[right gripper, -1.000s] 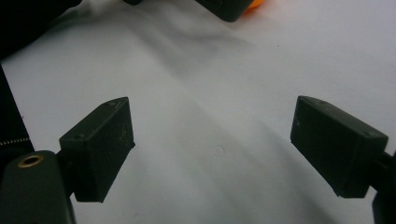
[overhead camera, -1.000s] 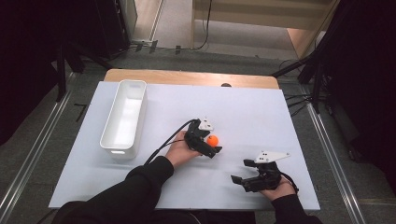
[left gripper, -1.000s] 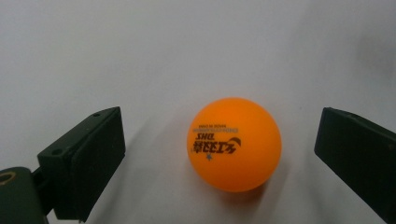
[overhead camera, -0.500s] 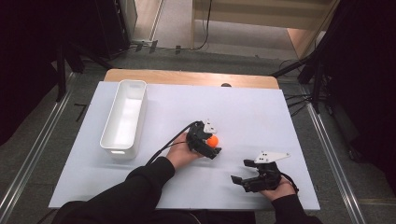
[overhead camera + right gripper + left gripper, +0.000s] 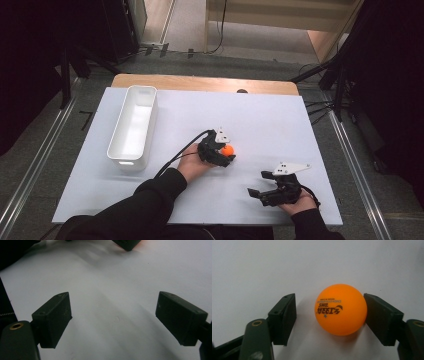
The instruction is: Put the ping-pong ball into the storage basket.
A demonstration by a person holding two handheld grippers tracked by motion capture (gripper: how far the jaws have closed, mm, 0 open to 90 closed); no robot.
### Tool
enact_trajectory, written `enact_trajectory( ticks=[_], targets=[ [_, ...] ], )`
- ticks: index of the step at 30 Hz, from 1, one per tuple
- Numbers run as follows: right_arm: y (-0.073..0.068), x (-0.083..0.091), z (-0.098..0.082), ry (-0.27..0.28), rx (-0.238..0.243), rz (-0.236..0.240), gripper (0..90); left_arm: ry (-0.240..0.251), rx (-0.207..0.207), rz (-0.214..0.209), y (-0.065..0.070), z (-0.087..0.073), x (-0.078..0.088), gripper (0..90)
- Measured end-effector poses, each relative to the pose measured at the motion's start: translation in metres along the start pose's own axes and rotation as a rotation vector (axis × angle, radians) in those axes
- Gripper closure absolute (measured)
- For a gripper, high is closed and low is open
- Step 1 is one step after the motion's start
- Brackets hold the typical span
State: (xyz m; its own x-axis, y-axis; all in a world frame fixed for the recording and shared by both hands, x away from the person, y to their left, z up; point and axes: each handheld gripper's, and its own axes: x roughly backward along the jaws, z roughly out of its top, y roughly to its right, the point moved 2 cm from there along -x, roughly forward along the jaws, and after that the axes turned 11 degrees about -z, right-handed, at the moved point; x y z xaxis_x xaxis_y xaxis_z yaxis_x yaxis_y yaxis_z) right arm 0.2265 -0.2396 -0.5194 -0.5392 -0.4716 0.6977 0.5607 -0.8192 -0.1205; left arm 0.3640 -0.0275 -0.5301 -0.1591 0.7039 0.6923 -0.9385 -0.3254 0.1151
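We are closing our left gripper (image 5: pixel 223 154) around the orange ball (image 5: pixel 341 312), which is sitting on the white table (image 5: pixel 280 125) near its middle. The jaws have just been closing with the ball between them: one pad is touching its side, while the other is standing a little apart, so we are not yet pinching it. Our right gripper (image 5: pixel 263 192) is resting near the table's front edge, jaws spread wide with nothing between them. The white bin (image 5: pixel 134 126) is waiting well apart on the left, looking empty. So the grasp is nearly made; lifting and, we judge, carrying to the bin are remaining.
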Motion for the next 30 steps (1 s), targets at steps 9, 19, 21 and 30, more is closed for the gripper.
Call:
enact_trajectory(
  ticks=[9,19,21,30],
  targets=[
    [-0.0004,-0.0001,0.0000,-0.002,0.004,-0.001,11.9,0.016,0.007,0.012,0.0000,-0.0009,0.0017,38.9],
    [-0.0005,-0.0004,0.0001,-0.004,0.012,0.002,11.9,0.014,-0.008,0.000,0.0016,-0.0017,0.0032,50.0],
    [-0.0005,-0.0005,0.0001,-0.004,0.013,0.002,11.9,0.017,-0.003,-0.002,0.0017,-0.0018,0.0031,50.2],
    [-0.0008,-0.0005,0.0001,-0.007,0.009,0.004,11.9,0.023,0.003,-0.004,0.0015,-0.0017,0.0031,50.5]
  ],
)
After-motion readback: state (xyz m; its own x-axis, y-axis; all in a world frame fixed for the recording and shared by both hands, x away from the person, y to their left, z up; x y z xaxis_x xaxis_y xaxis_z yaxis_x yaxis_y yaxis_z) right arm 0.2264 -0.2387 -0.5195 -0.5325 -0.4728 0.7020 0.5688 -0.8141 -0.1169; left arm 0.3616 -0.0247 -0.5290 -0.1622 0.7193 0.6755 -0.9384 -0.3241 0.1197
